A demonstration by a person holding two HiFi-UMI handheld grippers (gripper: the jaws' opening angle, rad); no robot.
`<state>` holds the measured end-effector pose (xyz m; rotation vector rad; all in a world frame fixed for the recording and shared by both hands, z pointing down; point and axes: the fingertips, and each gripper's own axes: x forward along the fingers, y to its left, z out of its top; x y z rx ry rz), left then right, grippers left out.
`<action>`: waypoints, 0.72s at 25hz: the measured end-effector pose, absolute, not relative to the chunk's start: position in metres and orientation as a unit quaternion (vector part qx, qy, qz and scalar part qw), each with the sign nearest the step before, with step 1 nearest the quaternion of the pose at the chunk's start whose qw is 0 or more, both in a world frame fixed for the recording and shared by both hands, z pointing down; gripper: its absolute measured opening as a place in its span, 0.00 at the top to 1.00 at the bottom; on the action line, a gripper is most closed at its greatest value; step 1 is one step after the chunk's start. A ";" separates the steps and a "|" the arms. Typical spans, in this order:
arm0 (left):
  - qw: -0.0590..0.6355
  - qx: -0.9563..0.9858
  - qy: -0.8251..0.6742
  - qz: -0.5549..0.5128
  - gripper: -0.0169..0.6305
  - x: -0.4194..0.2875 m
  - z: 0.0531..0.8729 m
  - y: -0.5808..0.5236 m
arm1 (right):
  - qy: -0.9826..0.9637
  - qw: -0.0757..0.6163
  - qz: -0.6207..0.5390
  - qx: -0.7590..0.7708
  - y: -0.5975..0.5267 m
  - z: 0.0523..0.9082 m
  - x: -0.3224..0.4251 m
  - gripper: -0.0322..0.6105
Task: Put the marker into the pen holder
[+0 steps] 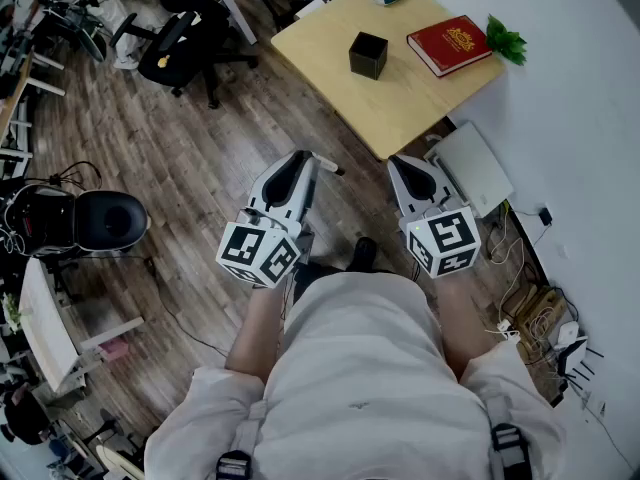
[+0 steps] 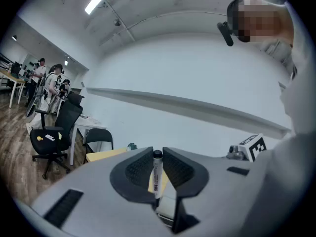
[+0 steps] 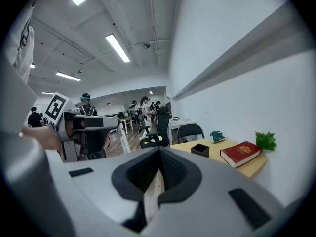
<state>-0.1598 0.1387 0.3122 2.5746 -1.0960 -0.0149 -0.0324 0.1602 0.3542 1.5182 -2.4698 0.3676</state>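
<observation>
1. The left tool (image 2: pixel 157 156) is pinching the marker (image 2: pixel 157 176) between its pads, gripping it around the barrel. The marker is standing crosswise to the jaws with its dark cap end poking up above them.
2. The right tool (image 3: pixel 159 156) is carrying nothing, and its jaws are resting pressed together.
3. Both tools are hovering over the wooden floor in front of the person's body, well apart from the worktop (image 1: pixel 400 108).
4. The pen holder (image 1: pixel 368 54), a small black open-topped box, is sitting near the middle of the worktop. A red book (image 1: pixel 448 45) is lying just beside it and a green plant (image 1: pixel 505 40) is sitting at the corner.
5. The carry and the drop are both still waiting to be done, so the marker is staying in the left tool for now.
6. The grip is looking narrow, with the pads meeting only a short stretch of a smooth round barrel. A quick swing toward the worktop could be making the marker pivot or slide out onto the floor.
7. The holder's mouth is looking small and the box light. A marker arriving tilted could be catching the rim, tipping the box or shoving it toward the book, especially with the right tool not steadying it.
</observation>
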 end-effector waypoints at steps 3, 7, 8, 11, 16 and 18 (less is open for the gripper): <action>0.171 0.908 -0.382 -0.006 0.88 -0.158 0.312 0.146 | -0.840 0.118 0.122 0.515 0.168 0.356 -0.030 0.95; 0.172 0.908 -0.381 -0.005 0.88 -0.153 0.314 0.153 | -0.837 0.124 0.124 0.518 0.178 0.360 -0.023 0.95; 0.173 0.909 -0.380 -0.004 0.88 -0.152 0.315 0.155 | -0.836 0.125 0.125 0.520 0.181 0.362 -0.021 0.95; 0.173 0.909 -0.378 -0.002 0.88 -0.147 0.316 0.161 | -0.825 0.125 0.128 0.537 0.185 0.365 -0.010 0.95; 0.174 0.909 -0.379 0.000 0.88 -0.143 0.316 0.168 | -0.814 0.106 0.132 0.555 0.190 0.363 0.005 0.95; 0.174 0.908 -0.381 0.000 0.88 -0.142 0.316 0.171 | -0.816 0.106 0.133 0.553 0.193 0.364 0.007 0.95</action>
